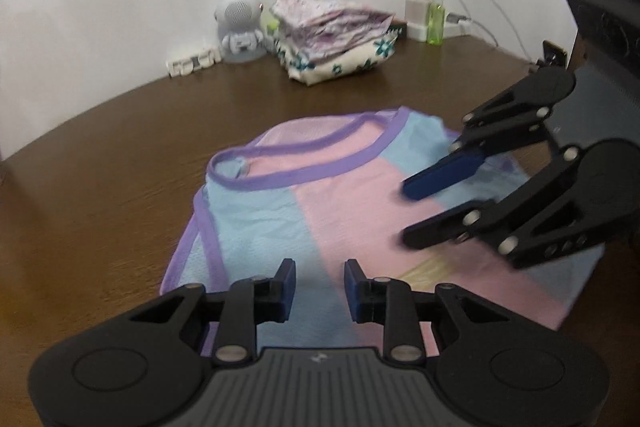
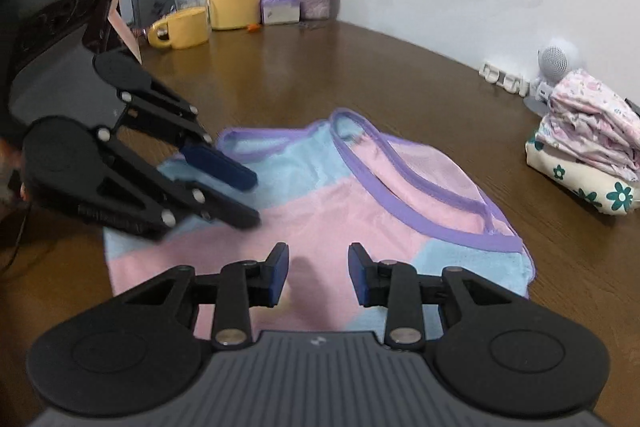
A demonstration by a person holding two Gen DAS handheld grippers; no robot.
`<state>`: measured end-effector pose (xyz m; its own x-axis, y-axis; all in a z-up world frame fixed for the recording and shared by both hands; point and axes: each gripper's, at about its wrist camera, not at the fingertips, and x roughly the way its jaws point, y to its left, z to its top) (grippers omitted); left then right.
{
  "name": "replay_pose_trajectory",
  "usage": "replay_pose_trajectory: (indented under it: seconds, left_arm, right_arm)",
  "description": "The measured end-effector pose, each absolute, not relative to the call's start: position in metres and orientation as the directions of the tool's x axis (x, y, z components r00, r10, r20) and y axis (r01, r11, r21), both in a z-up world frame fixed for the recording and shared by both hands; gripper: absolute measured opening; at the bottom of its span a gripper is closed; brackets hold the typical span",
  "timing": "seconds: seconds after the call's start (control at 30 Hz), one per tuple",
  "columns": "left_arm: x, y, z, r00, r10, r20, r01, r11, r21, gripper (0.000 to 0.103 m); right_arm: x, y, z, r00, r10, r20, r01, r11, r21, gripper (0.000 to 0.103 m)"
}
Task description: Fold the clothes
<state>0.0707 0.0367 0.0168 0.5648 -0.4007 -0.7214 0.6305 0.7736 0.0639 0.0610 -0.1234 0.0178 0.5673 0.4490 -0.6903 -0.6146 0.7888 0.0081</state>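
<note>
The left claw [image 1: 320,285] is hanging over the near part of the pink and blue top [image 1: 340,211], its two fingers a little way apart with nothing between them. The top is lying flat on the brown counter [image 1: 120,155], with its purple neck edge toward the wall. The right claw [image 2: 318,273] is hanging over the top too, partly open and holding nothing. A pile of folded clothes [image 2: 588,155] is sitting on the counter near the wall.
</note>
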Motion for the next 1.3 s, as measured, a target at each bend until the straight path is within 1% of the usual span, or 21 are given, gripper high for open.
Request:
replay_pose_trajectory:
  seconds: [0.1, 0.13, 0.2, 0.23, 0.27, 0.37, 0.5, 0.57, 0.63, 0.7, 0.83, 0.93, 1.07, 1.23, 1.3]
  left_arm:
    - [0.083, 0.054, 0.011, 0.565, -0.396, -0.723, 0.607, 0.794, 0.039, 0.026]
    - [0.084, 0.061, 0.011, 0.568, -0.400, -0.719, 0.598, 0.801, 0.027, 0.029]
    - [0.089, 0.074, 0.010, 0.562, -0.418, -0.714, 0.584, 0.812, -0.016, 0.027]
    - [0.090, 0.077, 0.010, 0.569, -0.414, -0.711, 0.580, 0.815, -0.010, 0.022]
    - [0.088, 0.078, 0.009, 0.578, -0.410, -0.706, 0.581, 0.814, 0.002, 0.021]
    - [0.085, 0.077, 0.009, 0.594, -0.402, -0.697, 0.579, 0.815, 0.024, 0.021]
    - [0.086, 0.077, 0.009, 0.595, -0.403, -0.695, 0.576, 0.817, 0.018, 0.021]
    - [0.084, 0.077, 0.010, 0.594, -0.398, -0.699, 0.573, 0.820, 0.020, 0.021]
    - [0.085, 0.074, 0.014, 0.595, -0.393, -0.701, 0.569, 0.822, 0.021, 0.021]
    - [0.086, 0.067, 0.020, 0.604, -0.410, -0.683, 0.582, 0.813, 0.027, 0.021]
    - [0.099, 0.052, 0.025, 0.617, -0.413, -0.670, 0.597, 0.800, 0.057, 0.021]
    - [0.111, 0.050, 0.017, 0.614, -0.381, -0.692, 0.577, 0.815, 0.063, 0.020]
    - [0.118, 0.063, 0.008, 0.617, -0.384, -0.687, 0.544, 0.839, 0.020, 0.020]
    - [0.118, 0.063, 0.007, 0.633, -0.368, -0.681, 0.538, 0.842, 0.046, 0.019]
    - [0.118, 0.064, 0.009, 0.633, -0.366, -0.682, 0.529, 0.848, 0.037, 0.019]
  right_arm:
    - [0.065, -0.148, 0.012, 0.548, 0.473, -0.690, -0.616, 0.786, 0.049, 0.032]
    - [0.063, -0.157, 0.011, 0.549, 0.478, -0.686, -0.616, 0.786, 0.056, 0.032]
    - [0.060, -0.173, 0.011, 0.559, 0.474, -0.681, -0.608, 0.792, 0.052, 0.038]
    - [0.059, -0.180, 0.010, 0.562, 0.473, -0.678, -0.603, 0.796, 0.055, 0.042]
    - [0.058, -0.188, 0.009, 0.566, 0.472, -0.676, -0.598, 0.800, 0.057, 0.043]
    - [0.056, -0.202, 0.007, 0.584, 0.464, -0.666, -0.583, 0.811, 0.054, 0.043]
    - [0.056, -0.205, 0.008, 0.580, 0.469, -0.666, -0.586, 0.808, 0.058, 0.042]
    - [0.056, -0.209, 0.012, 0.583, 0.476, -0.658, -0.567, 0.819, 0.090, 0.043]
    - [0.055, -0.215, 0.019, 0.596, 0.502, -0.626, -0.550, 0.824, 0.137, 0.043]
    - [0.054, -0.208, 0.024, 0.611, 0.512, -0.603, -0.560, 0.819, 0.128, 0.043]
    - [0.070, -0.184, 0.016, 0.634, 0.458, -0.623, -0.558, 0.829, 0.042, 0.043]
    - [0.083, -0.186, 0.006, 0.626, 0.434, -0.648, -0.534, 0.844, 0.050, 0.042]
    - [0.085, -0.209, 0.000, 0.637, 0.428, -0.641, -0.498, 0.863, 0.082, 0.043]
    - [0.081, -0.214, 0.000, 0.635, 0.437, -0.637, -0.506, 0.859, 0.085, 0.044]
    - [0.079, -0.212, 0.004, 0.633, 0.458, -0.625, -0.509, 0.854, 0.110, 0.045]
